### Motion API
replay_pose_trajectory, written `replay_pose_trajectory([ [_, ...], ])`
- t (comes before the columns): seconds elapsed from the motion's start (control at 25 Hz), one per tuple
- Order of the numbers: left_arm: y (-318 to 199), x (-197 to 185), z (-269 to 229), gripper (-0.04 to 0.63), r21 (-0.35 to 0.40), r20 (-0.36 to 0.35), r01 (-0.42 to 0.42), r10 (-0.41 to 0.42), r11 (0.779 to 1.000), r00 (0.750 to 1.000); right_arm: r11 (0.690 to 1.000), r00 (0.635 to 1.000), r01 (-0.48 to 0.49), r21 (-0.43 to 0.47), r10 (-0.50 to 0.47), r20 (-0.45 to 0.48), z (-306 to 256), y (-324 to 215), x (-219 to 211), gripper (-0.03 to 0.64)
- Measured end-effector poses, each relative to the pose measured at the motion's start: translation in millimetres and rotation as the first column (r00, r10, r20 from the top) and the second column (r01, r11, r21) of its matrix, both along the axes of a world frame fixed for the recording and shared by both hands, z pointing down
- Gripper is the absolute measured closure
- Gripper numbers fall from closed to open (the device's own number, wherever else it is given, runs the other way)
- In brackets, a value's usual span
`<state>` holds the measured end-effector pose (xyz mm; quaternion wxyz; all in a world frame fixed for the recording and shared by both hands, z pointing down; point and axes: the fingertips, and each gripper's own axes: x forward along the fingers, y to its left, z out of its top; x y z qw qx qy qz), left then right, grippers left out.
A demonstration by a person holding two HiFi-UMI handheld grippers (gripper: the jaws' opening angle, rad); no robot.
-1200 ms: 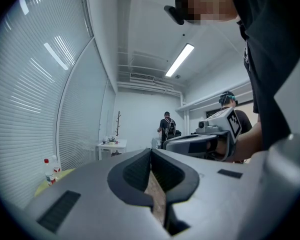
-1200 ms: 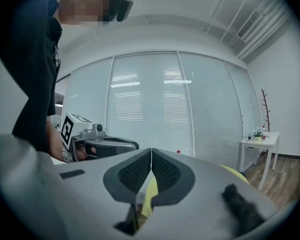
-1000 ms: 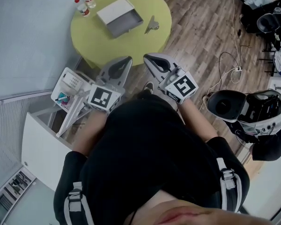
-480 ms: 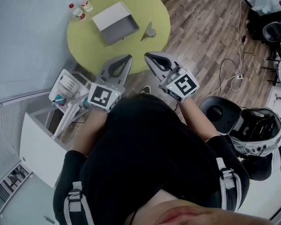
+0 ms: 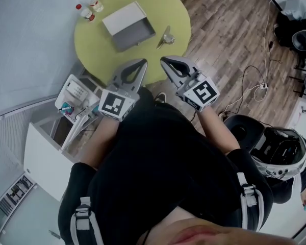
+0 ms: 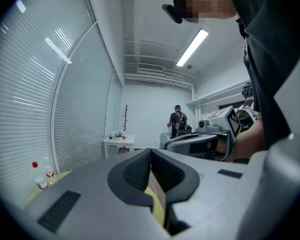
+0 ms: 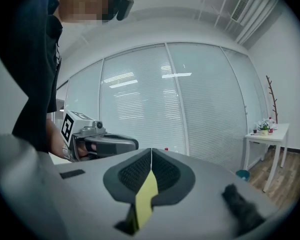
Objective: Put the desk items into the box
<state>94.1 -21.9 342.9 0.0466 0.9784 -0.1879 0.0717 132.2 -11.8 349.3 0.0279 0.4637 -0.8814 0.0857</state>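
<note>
Left gripper (image 5: 142, 62): jaws pressed together, pads meeting along one line, nothing between them. It is held about level, and its tip shows against the near edge of the bench (image 5: 99, 45).

Right gripper (image 5: 163, 60): jaws likewise pressed together and empty. It is held just beside the left gripper, about level, tip also at the near edge of the bench. The two tips are close but apart.

Bench: round, yellow-green top, standing on a wood-plank floor (image 5: 224, 29).

Box (image 5: 128, 25): grey with a white upper part, open side turned toward the near right. It sits near the middle of the bench, apart from both grippers.

Small grey item (image 5: 166, 36): lies on the bench just right of the box, toward the right edge, not touching the box. Its kind cannot be made out.

Two small bottles (image 5: 88, 11): red caps, upright, close together at the left edge of the bench, left of the box.

Neither gripper touches anything on the bench.
</note>
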Motion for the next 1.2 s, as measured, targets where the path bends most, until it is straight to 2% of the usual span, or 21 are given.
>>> replay_pose_trajectory([
  [0.2,-41,18,6,0.583,-0.042,0.000,-0.033,0.033,0.999,0.999,0.999,1.000,-0.027,-0.035,0.026,-0.016,0,-42,18,0.600],
  [0.4,-78,8,28,0.583,-0.042,-0.020,-0.084,0.083,0.996,0.996,0.994,0.996,-0.077,-0.075,0.073,-0.058,23,-77,12,0.600],
  [0.64,-113,15,55,0.583,-0.037,-0.013,-0.144,0.144,0.989,0.990,0.971,0.980,-0.183,-0.152,0.169,-0.104,57,-107,31,0.600],
  [0.8,-133,31,77,0.583,-0.047,-0.002,-0.180,0.181,0.982,0.984,0.937,0.963,-0.261,-0.231,0.239,-0.120,95,-122,57,0.600],
  [1.0,-133,44,108,0.583,-0.050,0.027,-0.204,0.206,0.978,0.978,0.877,0.934,-0.355,-0.322,0.322,-0.155,150,-115,84,0.600],
  [1.2,-139,52,141,0.583,-0.056,0.043,-0.207,0.209,0.977,0.977,0.817,0.918,-0.397,-0.419,0.357,-0.174,215,-114,101,0.600],
])
